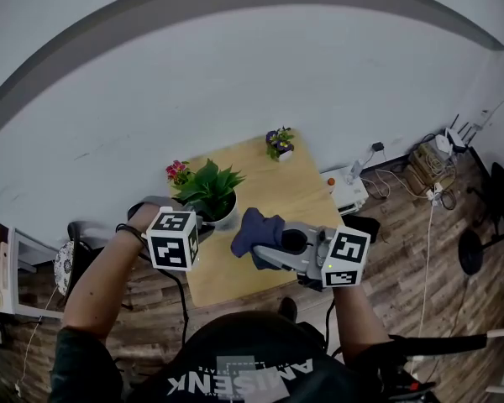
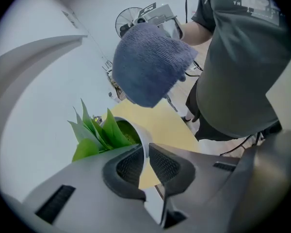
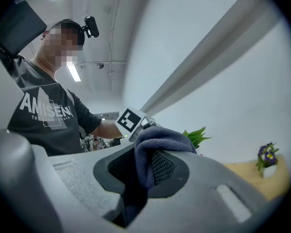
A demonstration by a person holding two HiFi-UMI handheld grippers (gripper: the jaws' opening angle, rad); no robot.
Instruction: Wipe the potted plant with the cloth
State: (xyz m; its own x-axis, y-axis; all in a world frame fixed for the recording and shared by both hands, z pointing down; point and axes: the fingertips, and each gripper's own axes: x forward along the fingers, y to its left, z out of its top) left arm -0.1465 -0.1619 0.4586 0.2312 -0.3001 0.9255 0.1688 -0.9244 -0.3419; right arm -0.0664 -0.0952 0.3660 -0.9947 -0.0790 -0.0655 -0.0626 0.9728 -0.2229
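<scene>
Now your L gripper [image 2: 146,155] points steeply down at the plant [image 1: 208,185]. Its jaws are narrow and pinched on the white pot [image 2: 142,134] rim, one pad inside by the leaves [image 2: 99,132], the other outside.

Your R gripper [image 3: 145,171] sits just right of the plant in the head view, approx level. Its jaws are closed on the cloth [image 1: 254,232]: blue fabric bunches btwn the pads and bulges out over the tips.

The cloth hangs just beside the plant on its right, near pot height in the head view. In the L gripper view it shows above the leaves w/ a gap, so it's not touching them. In the R gripper view, leaf tips poke out behind the cloth.

The plant stands upright on the table [image 1: 298,196], near the table's left edge. Pink flowers [image 1: 178,172] sit just behind-left of the plant, close to its leaves. Purple flowers [image 1: 279,143] stand well apart to the plant's right rear, at the table's far corner.

On the floor further right of the plant are a white box [image 1: 344,187] and cables [image 1: 426,250].
</scene>
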